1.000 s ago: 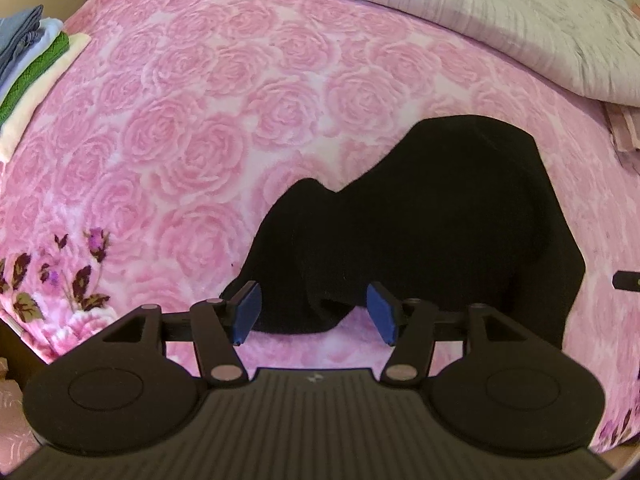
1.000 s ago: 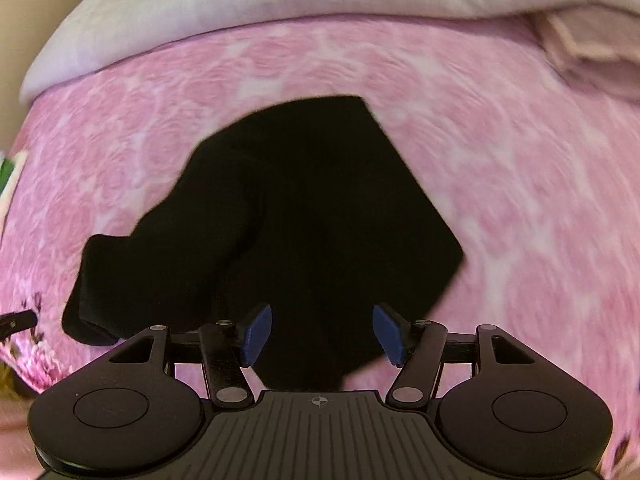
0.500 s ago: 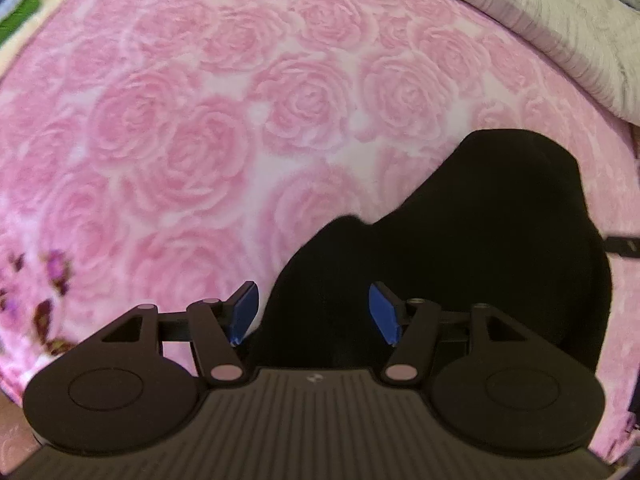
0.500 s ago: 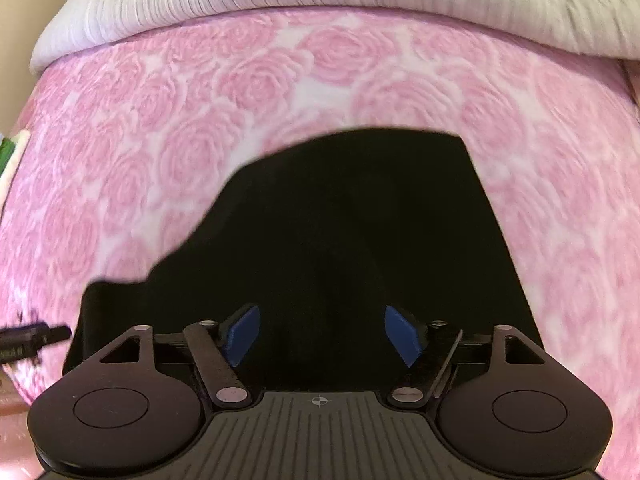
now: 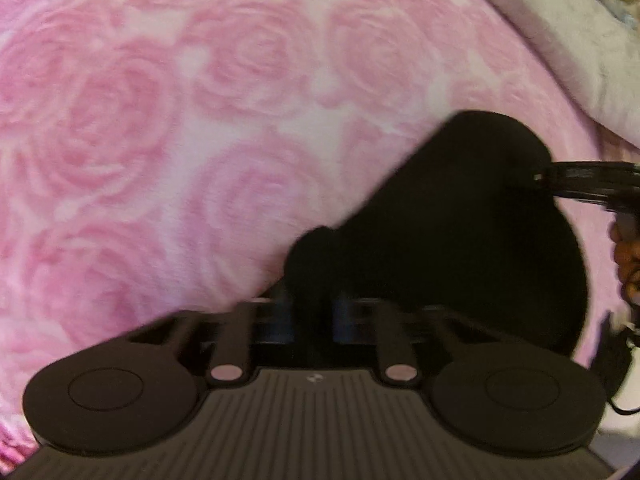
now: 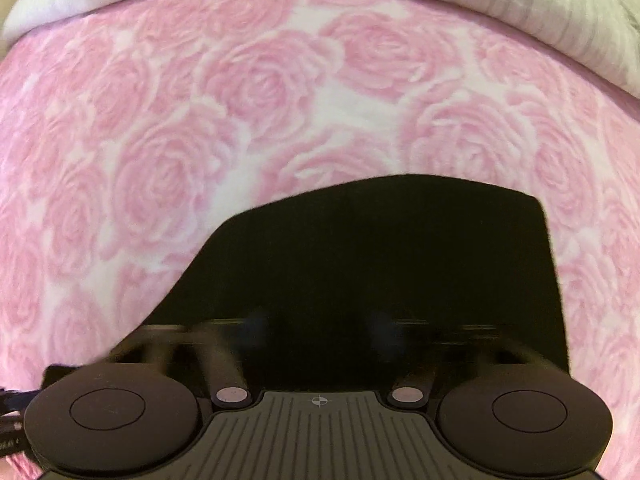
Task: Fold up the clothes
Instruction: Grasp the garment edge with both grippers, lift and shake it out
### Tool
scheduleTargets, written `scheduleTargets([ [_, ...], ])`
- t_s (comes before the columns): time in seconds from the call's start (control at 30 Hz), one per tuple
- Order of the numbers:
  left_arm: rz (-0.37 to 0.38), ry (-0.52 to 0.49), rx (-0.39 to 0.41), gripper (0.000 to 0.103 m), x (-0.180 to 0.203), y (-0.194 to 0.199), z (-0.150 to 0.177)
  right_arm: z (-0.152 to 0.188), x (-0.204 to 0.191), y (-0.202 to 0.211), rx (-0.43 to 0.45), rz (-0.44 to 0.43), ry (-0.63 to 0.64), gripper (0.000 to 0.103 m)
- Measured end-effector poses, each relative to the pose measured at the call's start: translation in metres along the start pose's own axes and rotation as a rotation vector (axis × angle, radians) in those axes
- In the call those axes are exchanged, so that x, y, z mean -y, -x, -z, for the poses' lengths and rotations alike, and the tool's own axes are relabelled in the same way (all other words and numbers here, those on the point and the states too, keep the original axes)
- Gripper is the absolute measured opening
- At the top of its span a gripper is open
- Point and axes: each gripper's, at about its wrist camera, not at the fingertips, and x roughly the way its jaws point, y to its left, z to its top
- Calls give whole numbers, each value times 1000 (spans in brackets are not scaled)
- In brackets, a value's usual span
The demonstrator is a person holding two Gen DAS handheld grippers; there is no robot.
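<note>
Count: 1 black garment, 2 grippers, 1 pink rose-print blanket, 1 pale grey quilt along the far edge of the bed. Part of a hand seen at the right edge of the left wrist view.

Garment lay flat on the blanket, well short of the quilt. In the left wrist view it filled the lower right, its near left corner bunched up into a small hump right at the left gripper. In the right wrist view it spread from the centre to the right, near edge running under the right gripper; straight far edge, square far-right corner.

Left gripper: jaws had just been closing; fingers stood close together w/ a fold of the black cloth between them, so pinching the garment corner. Frame blurred, pad contact itself not sharp.

Right gripper: jaws had likewise just been closing, over black cloth. Fingers smeared by blur and dark against the dark fabric; gap looked narrowed but cannot tell whether the pads actually pressed on the cloth. Also visible in the left wrist view as a dark bar at the garment's far right edge.

Both grippers pointed steeply down at the bed.
</note>
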Motion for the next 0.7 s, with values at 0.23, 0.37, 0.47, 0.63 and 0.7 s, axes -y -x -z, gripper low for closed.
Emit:
scheduleTargets([
  [0.23,64,-92,212,6,44,68,-26,17,52,83,177,-114,-247,2],
  [0.37,112,-253,385,6,97,126,-57,28,93,154,369,-178,-396,2],
  [0.47,139,-384,526,6,142,176,-70,35,107,214,554,-201,-441,2],
  [0.63,181,-538,780,6,199,269,-65,55,111,322,906,-251,-437,2],
  [0.7,191,-586,884,6,212,304,-47,72,108,358,1029,-280,-416,2],
])
